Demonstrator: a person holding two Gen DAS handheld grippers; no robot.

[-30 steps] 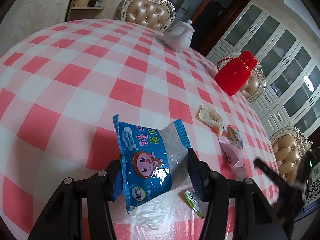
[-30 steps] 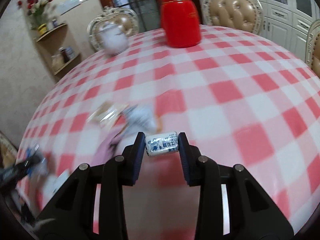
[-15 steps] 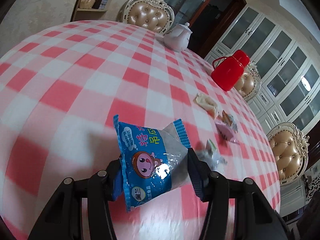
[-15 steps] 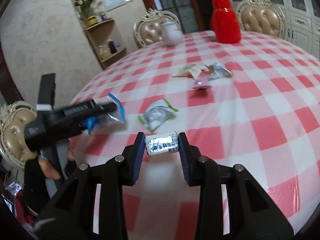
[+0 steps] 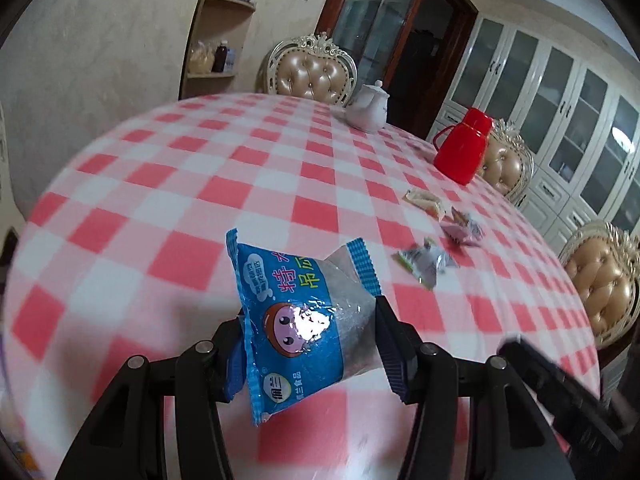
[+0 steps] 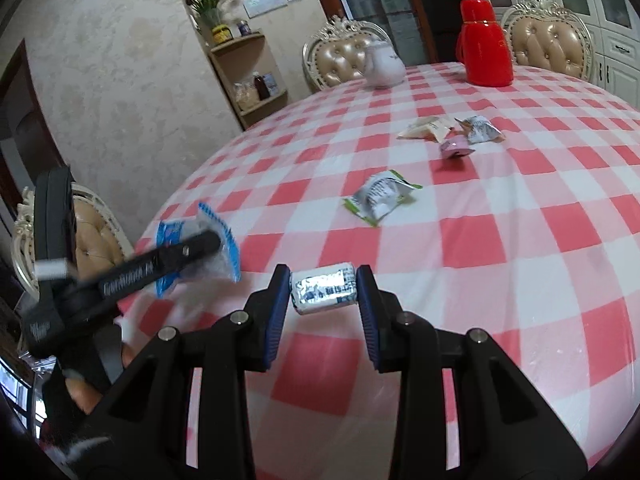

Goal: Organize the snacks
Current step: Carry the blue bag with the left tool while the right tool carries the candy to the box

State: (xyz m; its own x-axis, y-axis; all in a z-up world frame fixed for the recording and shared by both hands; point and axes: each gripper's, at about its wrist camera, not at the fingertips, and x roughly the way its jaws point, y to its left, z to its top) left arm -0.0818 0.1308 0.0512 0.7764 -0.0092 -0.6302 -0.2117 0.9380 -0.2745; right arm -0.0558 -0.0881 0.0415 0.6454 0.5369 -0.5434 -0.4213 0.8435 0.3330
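Blue packet (image 5: 298,316), silver packet (image 6: 323,288), both aloft

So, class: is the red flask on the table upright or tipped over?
Upright. The red flask stands on its base on the checked tablecloth, cap on top, handle at its side.

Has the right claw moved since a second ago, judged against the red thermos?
Yes. The right claw, shut on the small silver snack, has pulled back: the red thermos was close ahead and is now far across the table.
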